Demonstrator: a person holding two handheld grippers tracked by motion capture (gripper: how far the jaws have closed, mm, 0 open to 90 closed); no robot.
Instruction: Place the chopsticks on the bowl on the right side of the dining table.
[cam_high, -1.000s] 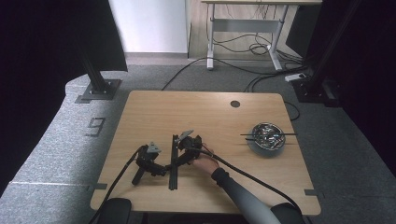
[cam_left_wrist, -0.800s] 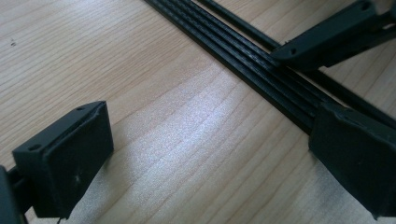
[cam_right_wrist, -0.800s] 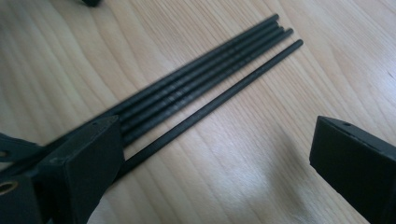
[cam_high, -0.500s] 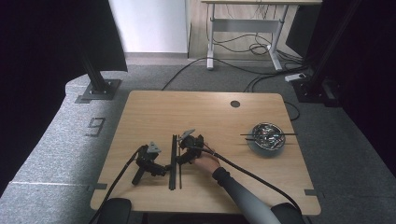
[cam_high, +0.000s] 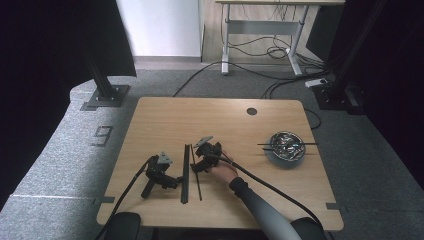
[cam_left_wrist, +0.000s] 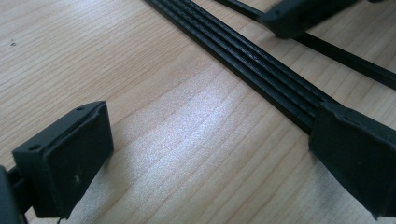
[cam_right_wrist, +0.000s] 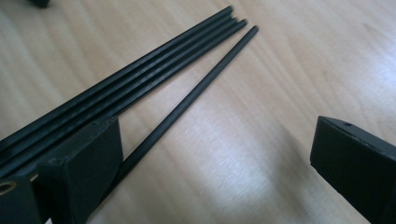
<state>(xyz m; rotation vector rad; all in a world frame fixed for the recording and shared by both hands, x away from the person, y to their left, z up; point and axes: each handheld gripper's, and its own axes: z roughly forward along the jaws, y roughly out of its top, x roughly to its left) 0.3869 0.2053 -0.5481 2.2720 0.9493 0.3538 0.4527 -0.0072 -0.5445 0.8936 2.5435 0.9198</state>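
Note:
A bundle of several black sticks (cam_high: 185, 173) lies on the wooden table (cam_high: 165, 120), running near to far. One single black stick (cam_high: 196, 175) lies just to its right, a little apart. My left gripper (cam_high: 175, 181) rests left of the bundle and is open. In the left gripper view its gripper (cam_left_wrist: 210, 172) has bare wood between the jaws, and the bundle (cam_left_wrist: 243, 56) passes under the right jaw. My right gripper (cam_high: 198, 167), held by a hand (cam_high: 223, 171), is open over the single stick. In the right gripper view the single stick (cam_right_wrist: 196, 88) runs beside the left jaw of that gripper (cam_right_wrist: 215, 177), next to the bundle (cam_right_wrist: 130, 79).
A metal bowl (cam_high: 286, 146) with two black sticks laid across its rim stands at the right of the table. A round cable hole (cam_high: 251, 111) is near the far edge. Cables trail from both grippers toward the near edge.
The single stick now lies slightly apart to the right of the bundle. The right gripper has shifted a little to the right. The left gripper has stayed put.

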